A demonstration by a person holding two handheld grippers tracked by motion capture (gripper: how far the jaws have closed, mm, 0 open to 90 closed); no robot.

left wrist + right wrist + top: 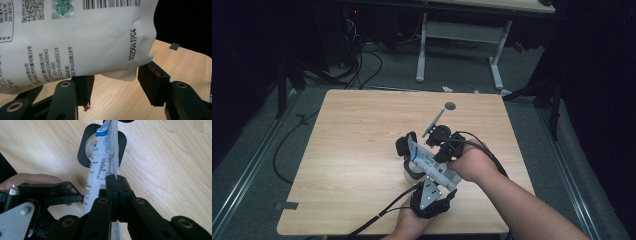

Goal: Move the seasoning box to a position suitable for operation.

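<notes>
A white printed bag (pixel 427 161) hangs tilted over the table's front middle. My right gripper (pixel 117 182) is shut on the bag's (pixel 102 157) thin edge. In the high view the right gripper (pixel 446 150) comes in from the right. Seen from the left gripper view, the bag (pixel 75 37) hangs just above my left gripper (pixel 117 85), whose jaws stand open with the bag's lower corner over the gap. The left gripper (pixel 428 192) sits below the bag near the front edge. Under the bag's far end lies a black square holder (pixel 83 153) around a clear round vessel.
A thin grey tool (pixel 434 121) and a small dark disc (pixel 450 106) lie beyond the grippers. A tape piece (pixel 287 205) sticks at the table's front left corner. White desk legs (pixel 421 45) and cables (pixel 362 60) are on the floor behind the table (pixel 352 150).
</notes>
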